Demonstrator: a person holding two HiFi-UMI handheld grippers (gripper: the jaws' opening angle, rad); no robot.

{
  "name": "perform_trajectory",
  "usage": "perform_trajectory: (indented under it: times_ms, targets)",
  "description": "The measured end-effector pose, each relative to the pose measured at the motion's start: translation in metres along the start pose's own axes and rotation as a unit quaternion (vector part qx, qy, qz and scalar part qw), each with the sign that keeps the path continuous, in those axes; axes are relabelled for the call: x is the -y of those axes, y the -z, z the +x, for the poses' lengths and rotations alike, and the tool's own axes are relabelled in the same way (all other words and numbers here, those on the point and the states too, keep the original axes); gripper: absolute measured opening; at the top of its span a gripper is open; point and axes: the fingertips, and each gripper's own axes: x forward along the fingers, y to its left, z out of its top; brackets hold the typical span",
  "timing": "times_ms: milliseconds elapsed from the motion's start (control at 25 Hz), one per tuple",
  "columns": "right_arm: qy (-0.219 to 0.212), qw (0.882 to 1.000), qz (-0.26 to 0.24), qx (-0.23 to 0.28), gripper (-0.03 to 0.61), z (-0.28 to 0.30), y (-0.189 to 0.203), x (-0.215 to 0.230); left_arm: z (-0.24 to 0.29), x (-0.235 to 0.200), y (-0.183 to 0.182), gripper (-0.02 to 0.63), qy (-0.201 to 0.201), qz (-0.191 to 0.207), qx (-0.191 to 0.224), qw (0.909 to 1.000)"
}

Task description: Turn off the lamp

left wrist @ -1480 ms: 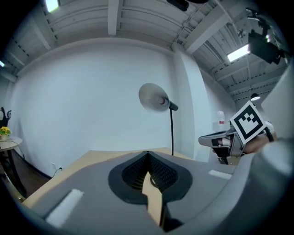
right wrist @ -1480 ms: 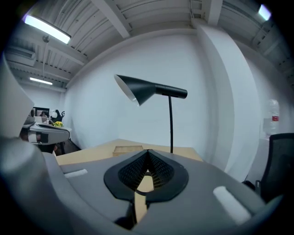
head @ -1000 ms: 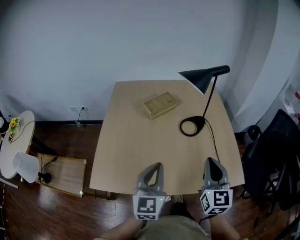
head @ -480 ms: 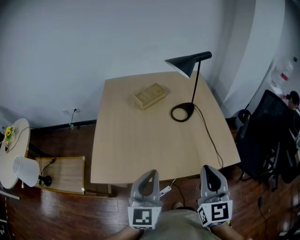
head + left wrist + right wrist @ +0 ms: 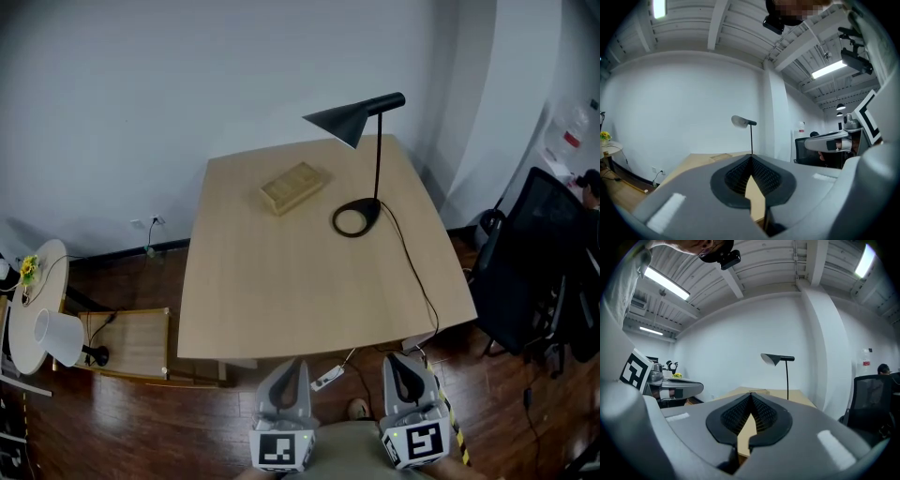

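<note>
Lamp [image 5: 352, 117] stands at the far right of the table [image 5: 281, 291], in the upper centre of the head view: black cone shade on a thin pole, ring base resting on the tabletop, cord [image 5: 413, 272] running from the base toward the near right edge. A flat wooden box [image 5: 293, 187] lies left of the base, apart from it. Compared with 0.5 s ago, lamp, box and table sit slightly higher and further left in the frame, and both grippers sit lower, close to the bottom edge. One second ago their tips overlapped the near table edge; now they are clear of it, over the floor [image 5: 122, 422]. Left gripper [image 5: 294, 366]: jaws closed tip to tip, nothing between them. Right gripper [image 5: 397, 362]: jaws likewise together and empty. Both gripper views look across the tabletop at the lamp, well apart from the tips. The table is light wood with rounded corners. The floor is dark wood planks; the wall [image 5: 187, 84] is plain white. A black chair [image 5: 534, 272] stands at the right. At the left are a round side table [image 5: 23, 319], a white shade [image 5: 56, 336] and a low wooden shelf [image 5: 131, 342].
</note>
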Motion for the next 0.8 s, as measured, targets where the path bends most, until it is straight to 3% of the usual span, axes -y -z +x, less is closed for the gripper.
perform_trajectory:
  times_ms: [800]
  targets:
    - [-0.011, 1.0, 0.014, 0.009, 0.0, -0.023, 0.008, 0.006, -0.009, 0.032, 0.007, 0.0, 0.006, 0.004, 0.003, 1.0]
